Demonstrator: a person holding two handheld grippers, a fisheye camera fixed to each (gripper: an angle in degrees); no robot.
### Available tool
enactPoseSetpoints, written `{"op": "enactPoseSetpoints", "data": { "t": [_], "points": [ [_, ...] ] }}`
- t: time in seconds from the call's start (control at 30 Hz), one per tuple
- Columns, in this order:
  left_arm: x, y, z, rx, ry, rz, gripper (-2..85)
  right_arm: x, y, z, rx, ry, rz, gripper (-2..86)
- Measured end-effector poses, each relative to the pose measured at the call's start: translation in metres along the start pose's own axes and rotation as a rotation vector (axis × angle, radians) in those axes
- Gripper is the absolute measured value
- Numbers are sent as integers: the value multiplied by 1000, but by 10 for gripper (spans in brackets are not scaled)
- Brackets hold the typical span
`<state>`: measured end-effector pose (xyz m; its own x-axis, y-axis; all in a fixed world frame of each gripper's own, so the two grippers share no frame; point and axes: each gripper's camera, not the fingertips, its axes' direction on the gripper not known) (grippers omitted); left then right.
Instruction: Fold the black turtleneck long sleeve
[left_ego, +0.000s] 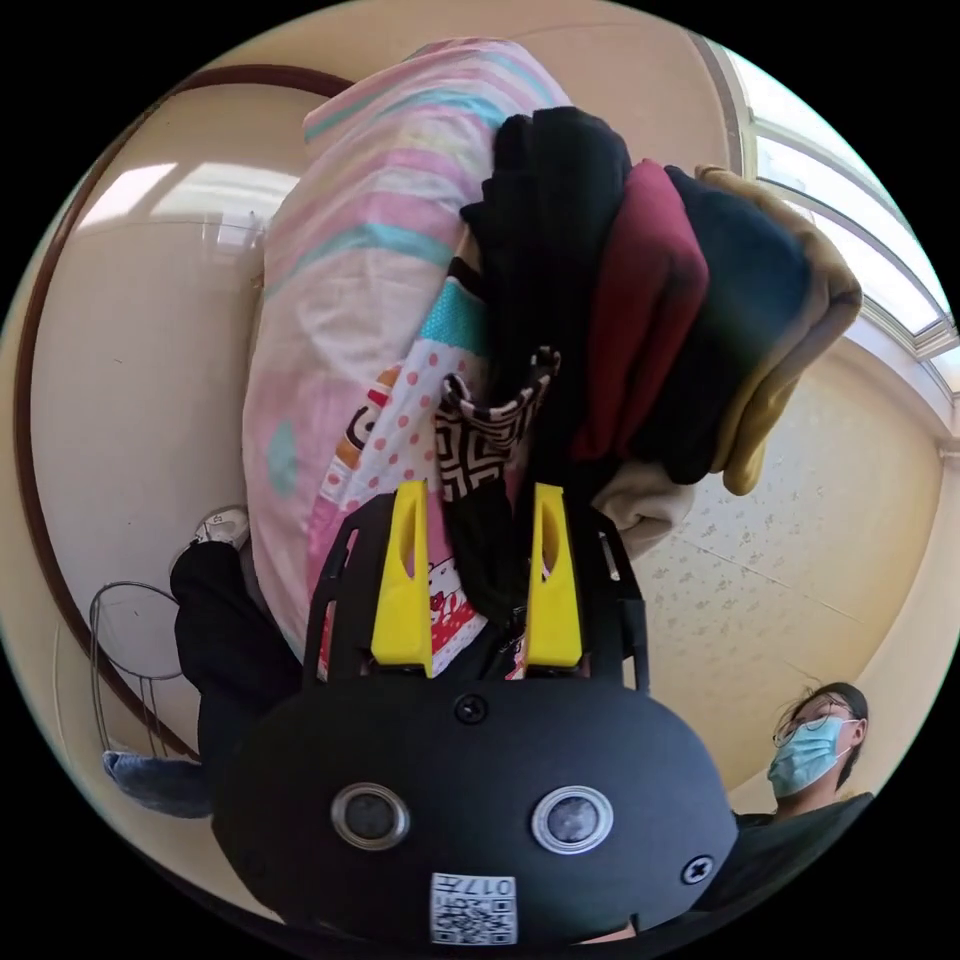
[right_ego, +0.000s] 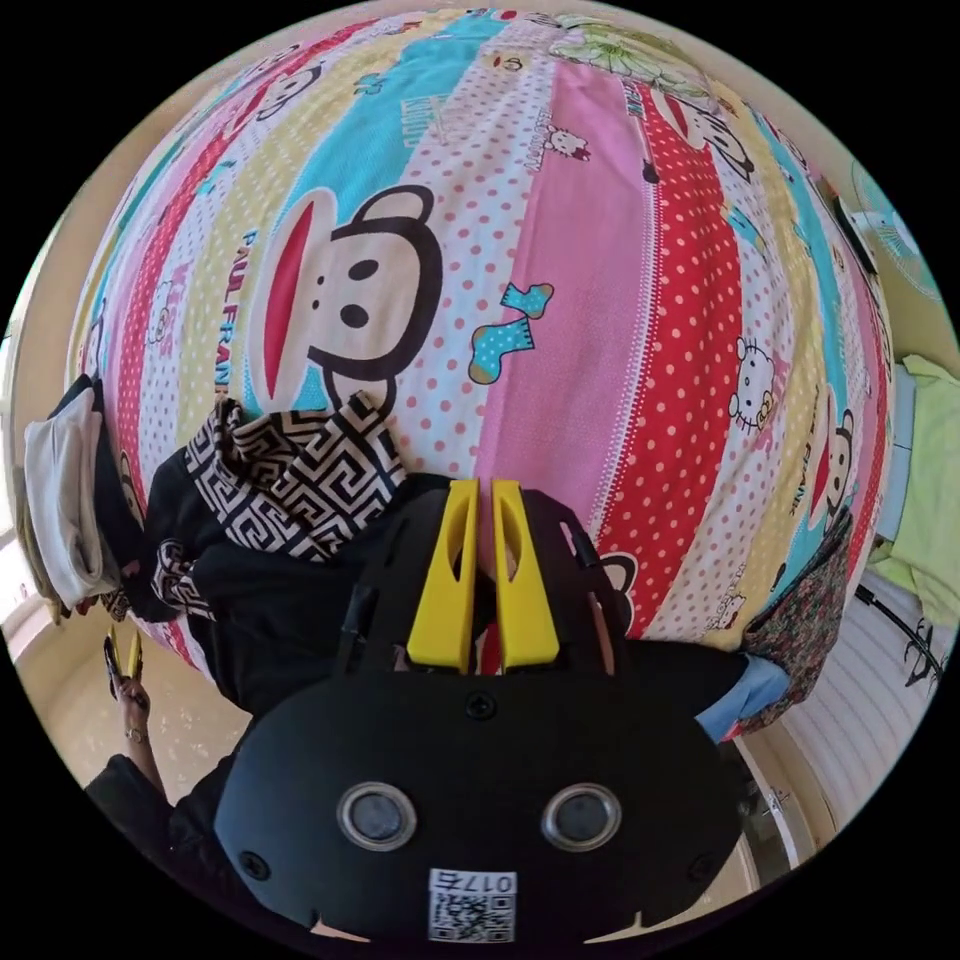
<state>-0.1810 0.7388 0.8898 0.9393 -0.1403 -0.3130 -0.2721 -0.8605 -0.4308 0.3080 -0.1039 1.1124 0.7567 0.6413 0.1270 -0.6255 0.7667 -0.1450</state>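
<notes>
The black turtleneck (right_ego: 262, 598) lies on a colourful cartoon-print bedsheet (right_ego: 560, 300); its neck part (right_ego: 290, 470) carries a black-and-white key pattern. My right gripper (right_ego: 485, 492) hovers just beside the garment over the sheet, jaws nearly touching, nothing visible between them. In the left gripper view the patterned neck (left_ego: 490, 440) sits just past my left gripper (left_ego: 480, 495). Its yellow jaws stand apart, and a strip of black cloth (left_ego: 492, 575) runs between them, close to one jaw and clear of the other. The left gripper (right_ego: 124, 648) shows small in the right gripper view, held by a hand.
A stack of folded clothes (left_ego: 650, 320), black, maroon, dark blue and mustard, rests on the bed next to the garment, against a pink striped duvet (left_ego: 350, 260). A person in a face mask (left_ego: 815, 750) is nearby. Green cloth (right_ego: 930, 480) and a floral cloth (right_ego: 800, 620) lie at the bed's far edge.
</notes>
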Motion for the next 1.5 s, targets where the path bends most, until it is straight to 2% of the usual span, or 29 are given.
{"op": "enactPoseSetpoints", "data": {
  "t": [0.1,0.23,0.33,0.4,0.57,0.73,0.87,1.0,1.1,1.17,1.27,1.4,1.47,1.5],
  "points": [
    [-14,-16,-1,66,-3,-32,163,-39,28,-7,29,-29,-136,20],
    [-18,-37,17,56,-3,-1,165,-72,69,10,-24,5,-234,16],
    [-11,-41,25,92,-20,34,136,-74,102,21,-51,-63,-188,12],
    [-2,-40,21,135,32,97,53,-65,126,25,-43,-161,-114,10],
    [12,-32,6,121,87,137,40,-69,172,18,30,-247,-88,18],
    [68,20,-21,70,142,277,40,-149,225,-23,156,-442,-412,81],
    [117,78,-30,30,167,406,42,-261,278,-72,299,-622,-758,123],
    [145,128,-16,-38,254,499,48,-364,311,-103,511,-518,-948,127],
    [157,157,-16,-60,264,595,67,-402,298,-114,505,-524,-1013,72],
    [159,168,-35,-2,267,690,71,-388,282,-133,500,-632,-1031,45],
    [147,184,-64,95,165,790,71,-308,259,-157,591,-834,-978,36],
    [97,198,-43,-2,53,772,81,-138,227,-135,680,-1072,-753,33],
    [69,205,-16,-82,0,767,83,-67,224,-107,719,-1028,-642,35],
    [49,208,6,-143,-42,764,89,-24,226,-82,721,-917,-527,38]
  ]
}}
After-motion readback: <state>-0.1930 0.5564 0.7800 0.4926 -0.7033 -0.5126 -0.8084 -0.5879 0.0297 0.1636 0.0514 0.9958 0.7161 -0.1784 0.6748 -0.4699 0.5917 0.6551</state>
